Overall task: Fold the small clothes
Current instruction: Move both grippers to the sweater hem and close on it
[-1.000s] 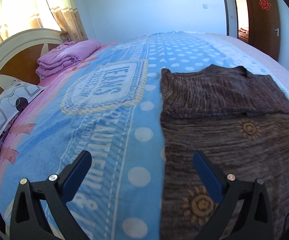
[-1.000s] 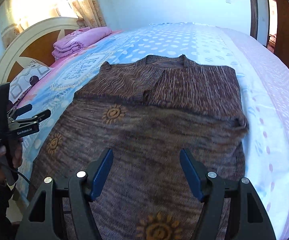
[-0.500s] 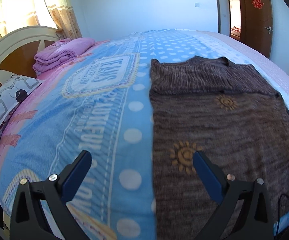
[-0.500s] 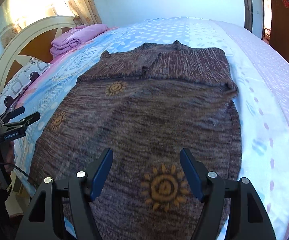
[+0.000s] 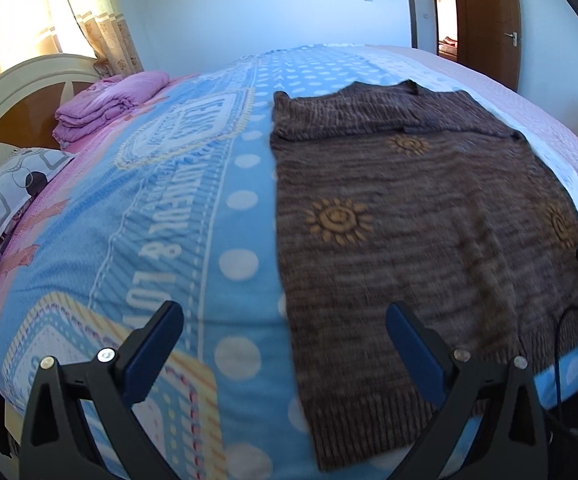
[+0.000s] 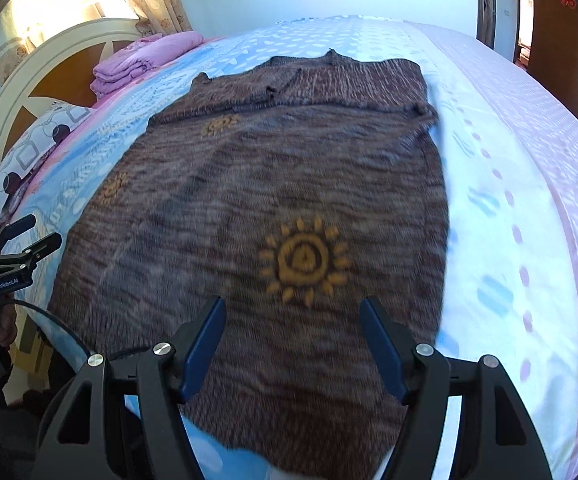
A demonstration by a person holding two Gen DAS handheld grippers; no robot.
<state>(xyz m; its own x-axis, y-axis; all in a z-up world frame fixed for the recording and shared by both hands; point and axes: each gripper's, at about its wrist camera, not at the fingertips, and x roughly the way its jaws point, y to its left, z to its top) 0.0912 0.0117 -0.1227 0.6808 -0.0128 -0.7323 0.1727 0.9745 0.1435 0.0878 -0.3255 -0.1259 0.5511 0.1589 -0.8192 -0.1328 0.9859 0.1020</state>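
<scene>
Brown knit sweater (image 6: pixel 273 184) with yellow suns, flat on the bed (image 5: pixel 217 184), sleeves already folded in across the chest, ribbed hem (image 5: pixel 369 412) nearest, close to the near bed edge. Probably soft, floppy and fairly heavy for a garment; likely to sag and stretch if lifted from one point. Grippy knit, not fragile. Best taken at the two hem corners, one per gripper, pinching both layers.

Left gripper (image 5: pixel 285 344) released, nothing between the jaws, above the sweater's left edge near the hem. Right gripper (image 6: pixel 293 344) likewise spread and empty, over the lower body.

Underneath, a fleecy blue blanket (image 5: pixel 161 216): some drag likely. Beyond: pink bedding stack (image 5: pixel 109 104), patterned pillow (image 5: pixel 9 192), curved headboard (image 5: pixel 5 100), curtain (image 5: pixel 97 12), brown door (image 5: pixel 489 20).
</scene>
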